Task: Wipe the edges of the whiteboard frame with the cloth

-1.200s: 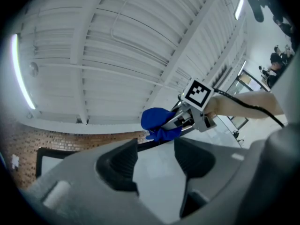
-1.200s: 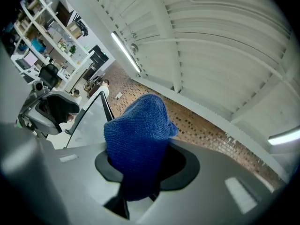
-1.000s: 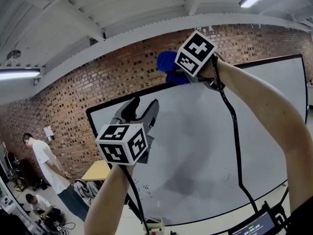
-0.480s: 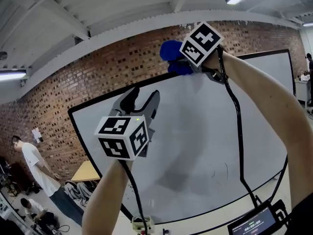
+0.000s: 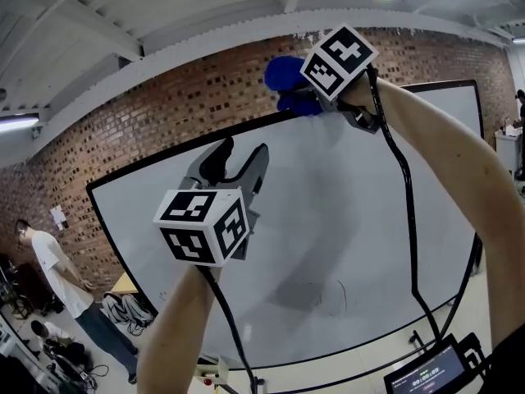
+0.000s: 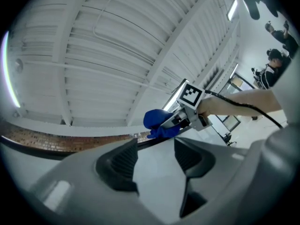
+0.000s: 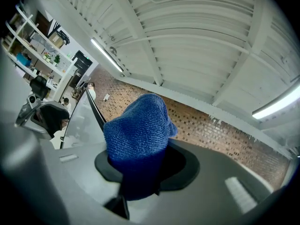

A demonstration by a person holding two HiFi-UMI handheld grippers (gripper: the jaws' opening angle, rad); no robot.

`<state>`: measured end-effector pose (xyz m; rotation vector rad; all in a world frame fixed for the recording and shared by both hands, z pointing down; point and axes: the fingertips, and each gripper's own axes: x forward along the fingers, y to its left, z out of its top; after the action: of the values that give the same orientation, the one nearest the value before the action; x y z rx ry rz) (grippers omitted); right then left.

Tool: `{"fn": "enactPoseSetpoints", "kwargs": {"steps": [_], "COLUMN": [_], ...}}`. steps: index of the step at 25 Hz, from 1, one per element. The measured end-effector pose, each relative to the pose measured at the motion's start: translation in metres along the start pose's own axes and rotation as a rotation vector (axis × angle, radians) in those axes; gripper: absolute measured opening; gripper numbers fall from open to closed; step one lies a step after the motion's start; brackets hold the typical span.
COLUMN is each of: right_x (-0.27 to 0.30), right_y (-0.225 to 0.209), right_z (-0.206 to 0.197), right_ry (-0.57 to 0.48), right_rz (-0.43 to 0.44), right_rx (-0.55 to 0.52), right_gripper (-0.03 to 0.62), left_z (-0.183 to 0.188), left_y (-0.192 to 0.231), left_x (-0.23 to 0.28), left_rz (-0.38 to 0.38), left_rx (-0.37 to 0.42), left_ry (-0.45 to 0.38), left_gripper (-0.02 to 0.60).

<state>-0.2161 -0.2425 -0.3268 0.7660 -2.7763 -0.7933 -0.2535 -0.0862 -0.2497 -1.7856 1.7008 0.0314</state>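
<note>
Raised overhead, the right gripper [image 5: 305, 98] is clenched on a bunched blue cloth [image 5: 285, 79], which sits at the top edge of the whiteboard frame [image 5: 139, 169]. The fabric bulges out past the jaws, over the black rim. The left gripper [image 5: 240, 167] is released, with nothing between its parted jaws. It hangs just below that top edge, left of the cloth, before the board surface [image 5: 344, 220].

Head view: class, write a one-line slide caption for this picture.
The right gripper holds a blue cloth at the top edge of the whiteboard frame; the left gripper is open and empty.
</note>
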Motion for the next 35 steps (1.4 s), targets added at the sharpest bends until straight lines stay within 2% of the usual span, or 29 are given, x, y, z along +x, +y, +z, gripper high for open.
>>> {"fn": "enactPoseSetpoints", "kwargs": {"steps": [8, 14, 20, 24, 27, 32, 35], "right_x": [-0.015, -0.025, -0.037, -0.056, -0.076, -0.092, -0.109], "right_y": [-0.03, -0.041, -0.066, -0.096, -0.128, -0.155, -0.187], "right_z": [-0.019, -0.023, -0.047, -0.051, -0.06, -0.071, -0.084], "right_ry": [-0.008, -0.018, -0.02, -0.006, -0.007, 0.009, 0.023], "right_rz": [-0.024, -0.049, -0.013, -0.02, -0.013, -0.033, -0.045], "right_rx": [0.035, 0.053, 0.037, 0.013, 0.013, 0.036, 0.038], "right_gripper": [0.141, 0.141, 0.141, 0.141, 0.141, 0.141, 0.141], "left_z": [-0.003, -0.001, -0.009, 0.007, 0.016, 0.029, 0.041], "left_y": [-0.019, -0.021, -0.06, -0.079, -0.109, -0.133, -0.159], "left_x": [0.017, 0.024, 0.056, 0.079, 0.102, 0.123, 0.145], "left_rz": [-0.035, -0.047, -0.037, -0.022, -0.019, -0.068, -0.089], "left_rx": [0.012, -0.012, -0.002, -0.015, -0.02, -0.026, -0.027], "left_ry": [-0.006, -0.017, -0.014, -0.024, -0.016, -0.034, -0.053], "left_gripper": [0.249, 0.249, 0.249, 0.247, 0.249, 0.247, 0.249]}}
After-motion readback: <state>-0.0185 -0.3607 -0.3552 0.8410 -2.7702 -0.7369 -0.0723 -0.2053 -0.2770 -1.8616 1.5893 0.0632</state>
